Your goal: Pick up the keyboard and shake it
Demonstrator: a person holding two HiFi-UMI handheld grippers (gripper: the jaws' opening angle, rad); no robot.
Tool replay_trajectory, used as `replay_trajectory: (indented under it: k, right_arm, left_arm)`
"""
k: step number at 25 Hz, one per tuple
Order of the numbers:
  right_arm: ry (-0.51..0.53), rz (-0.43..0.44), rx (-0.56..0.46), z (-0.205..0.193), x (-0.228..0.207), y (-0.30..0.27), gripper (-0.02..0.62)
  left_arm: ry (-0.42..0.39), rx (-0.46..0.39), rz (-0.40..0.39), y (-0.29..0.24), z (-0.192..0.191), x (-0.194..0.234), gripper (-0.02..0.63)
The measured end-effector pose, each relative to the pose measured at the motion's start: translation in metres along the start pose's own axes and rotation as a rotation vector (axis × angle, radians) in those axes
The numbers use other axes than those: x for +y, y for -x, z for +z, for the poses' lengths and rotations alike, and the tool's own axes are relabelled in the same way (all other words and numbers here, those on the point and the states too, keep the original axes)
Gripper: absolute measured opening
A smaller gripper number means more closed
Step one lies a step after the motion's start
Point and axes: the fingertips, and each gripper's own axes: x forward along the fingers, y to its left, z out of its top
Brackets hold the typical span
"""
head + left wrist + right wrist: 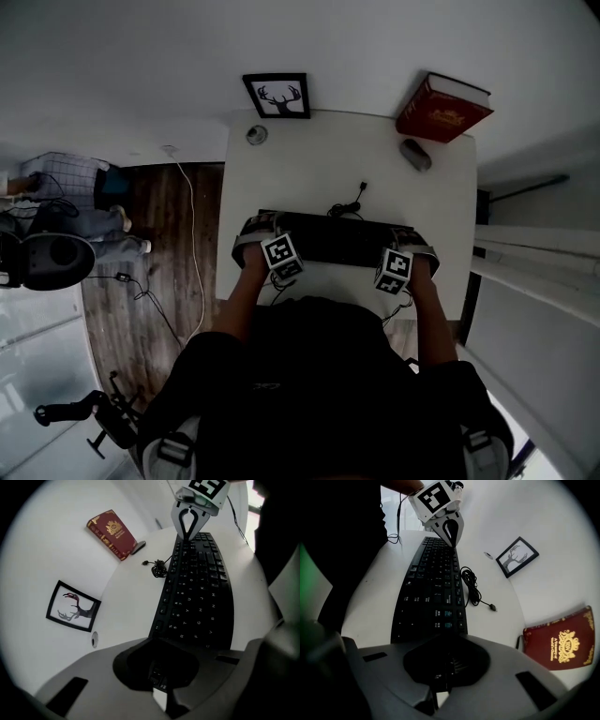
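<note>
Left hand-held gripper (159,679): pinching the keyboard (337,241) end.
Right hand-held gripper (440,679): pinching the other end.
Risk: shallow edge grips slipping during shaking.

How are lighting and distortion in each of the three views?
Head view: the white table is bright, the person's torso nearly black. Left gripper view: black fisheye corners, the keyboard bows. Right gripper view: same bending, a green cast at the left edge.

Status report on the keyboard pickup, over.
Left hand-held gripper, right hand-held gripper: both shut on keyboard ends. Keyboard on table, unlifted. Cable coiled behind; nothing blocking.
</note>
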Motion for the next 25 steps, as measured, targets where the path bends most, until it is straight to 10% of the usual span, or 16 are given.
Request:
replay_trajectory:
  k: [7,15,25]
  right_arm:
    - [-0.011,-0.103,-0.027,0.002,0.001,0.0,0.021]
    - [-0.082,-0.156,-0.085,0.005,-0.007,0.014,0.021]
    - [-0.836,-0.417,-0.659,0.06,-0.043,0.114,0.021]
  left_arm:
    - [0.297,-0.037,0.092,0.014,-0.015,-0.003,0.0]
    - [0.719,-0.266,0.119,0.081,0.011,-0.018,0.001]
    - [0.845,-0.411,0.099,0.111,0.048,-0.053,0.002]
